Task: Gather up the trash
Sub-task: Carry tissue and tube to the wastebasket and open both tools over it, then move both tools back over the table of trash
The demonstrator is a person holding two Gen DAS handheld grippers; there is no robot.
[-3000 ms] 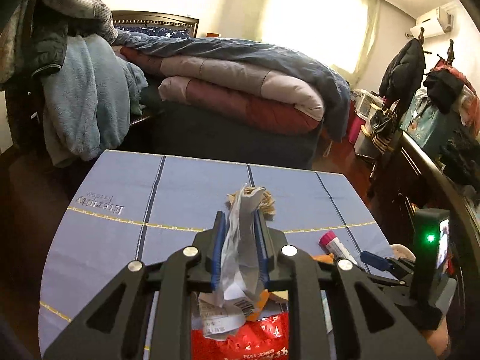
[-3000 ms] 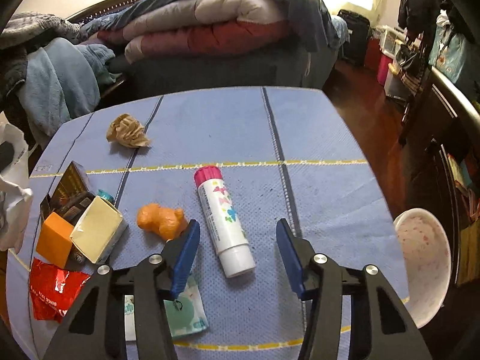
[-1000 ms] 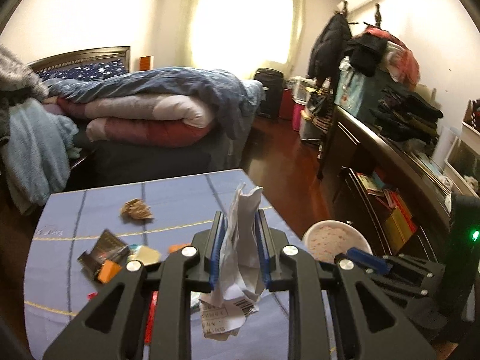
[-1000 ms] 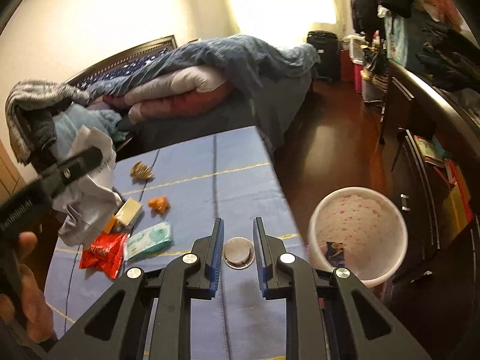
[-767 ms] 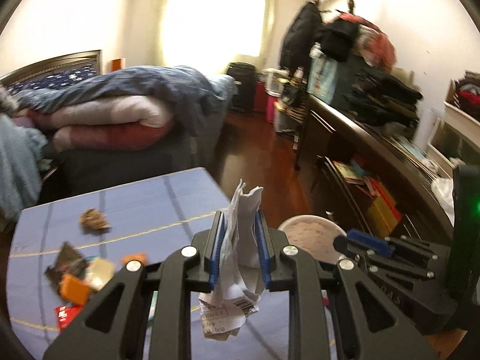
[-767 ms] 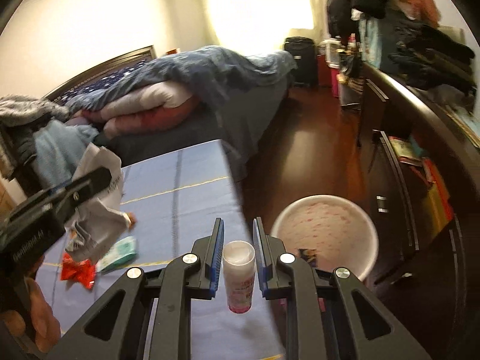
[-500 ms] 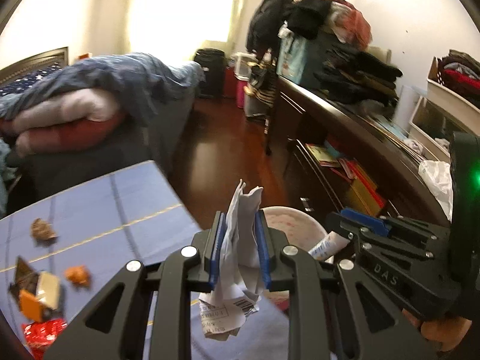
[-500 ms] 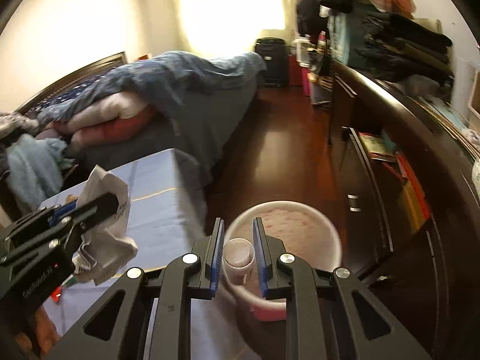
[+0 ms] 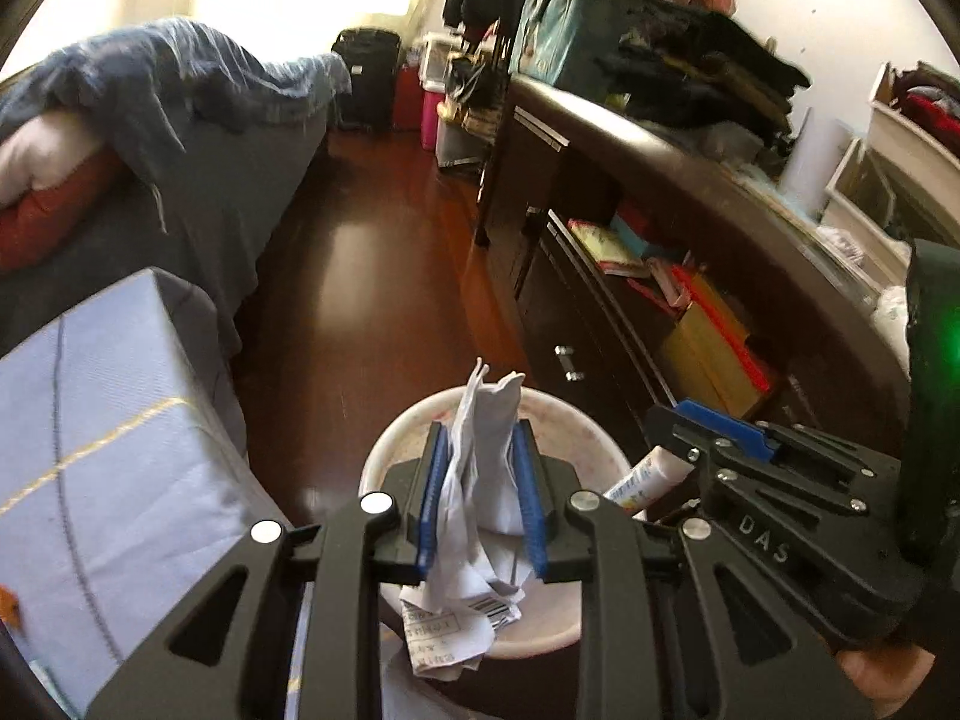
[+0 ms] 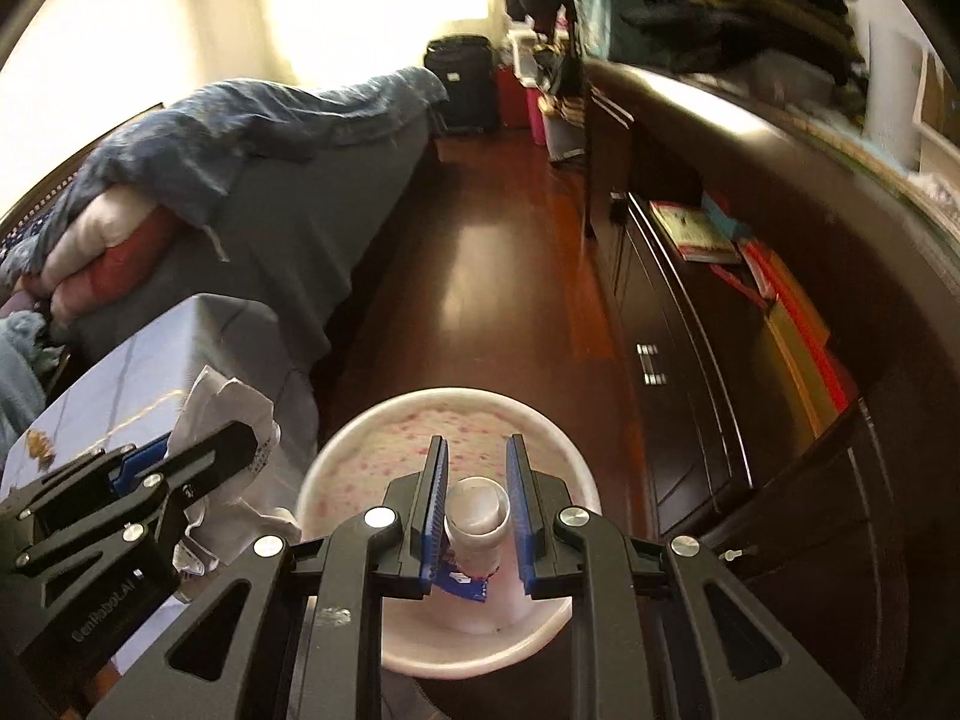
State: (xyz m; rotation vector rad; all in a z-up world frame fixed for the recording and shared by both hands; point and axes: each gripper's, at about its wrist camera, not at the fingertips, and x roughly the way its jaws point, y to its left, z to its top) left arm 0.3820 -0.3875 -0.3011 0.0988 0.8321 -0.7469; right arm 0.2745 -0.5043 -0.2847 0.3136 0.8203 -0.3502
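Crumpled paper (image 9: 480, 480) sits pinched in the left tongs (image 9: 480, 492) above the white bin (image 10: 336, 456), which stands on the dark floor (image 9: 360, 276) between the worktop (image 9: 108, 420) edge and the cabinet (image 9: 600, 324). Right tongs (image 10: 477, 504) clasp a glue stick (image 10: 477, 513) over the bin's mouth.

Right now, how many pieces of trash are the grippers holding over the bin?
2. The crumpled paper is in the left hand-held gripper; the glue stick is in the right hand-held gripper. Both hang above the trash bin.
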